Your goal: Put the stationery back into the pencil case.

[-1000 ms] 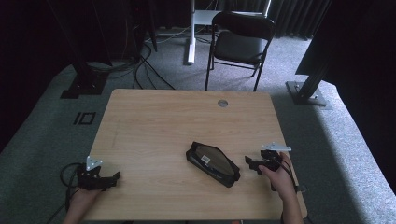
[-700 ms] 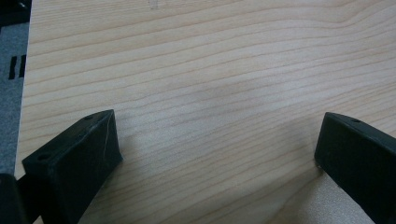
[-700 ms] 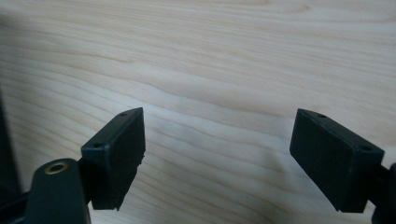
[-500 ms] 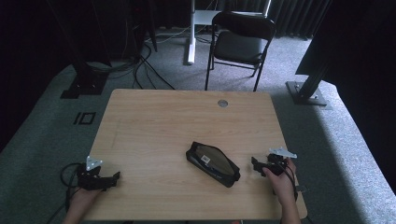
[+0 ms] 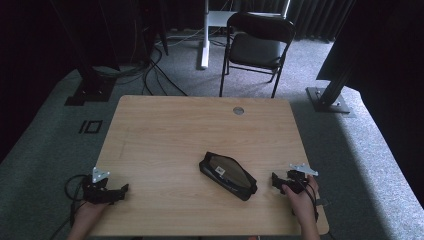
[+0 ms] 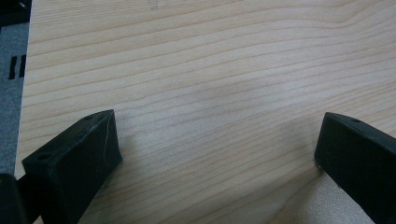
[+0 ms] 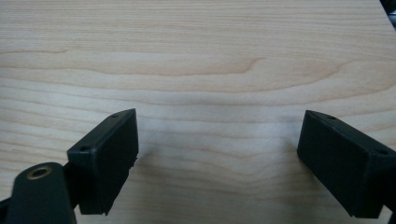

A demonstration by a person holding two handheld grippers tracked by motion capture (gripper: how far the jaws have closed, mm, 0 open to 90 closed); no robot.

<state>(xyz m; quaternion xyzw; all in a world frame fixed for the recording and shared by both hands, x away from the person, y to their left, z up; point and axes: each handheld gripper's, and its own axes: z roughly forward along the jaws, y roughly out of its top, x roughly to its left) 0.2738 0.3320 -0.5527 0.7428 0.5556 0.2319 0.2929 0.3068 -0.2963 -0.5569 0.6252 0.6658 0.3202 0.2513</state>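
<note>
Black pouch [image 5: 228, 175] lies flat on the table [image 5: 165, 135], toward its near-right part, long axis slanted. Right gripper [image 5: 276, 181] sits just right of the pouch, apart from it, jaws pointing at its right end; they've just been opening and now stand spread w/ only bare wood between. Left gripper [image 5: 121, 189] is well left of the pouch near the table's front-left corner, jaws also spread over bare wood. Pouch: soft, elongated, tapered ends, brownish top panel, small white label. Table: pale wood-grain laminate, rounded corners. Jaws: matte black blocks.
</note>
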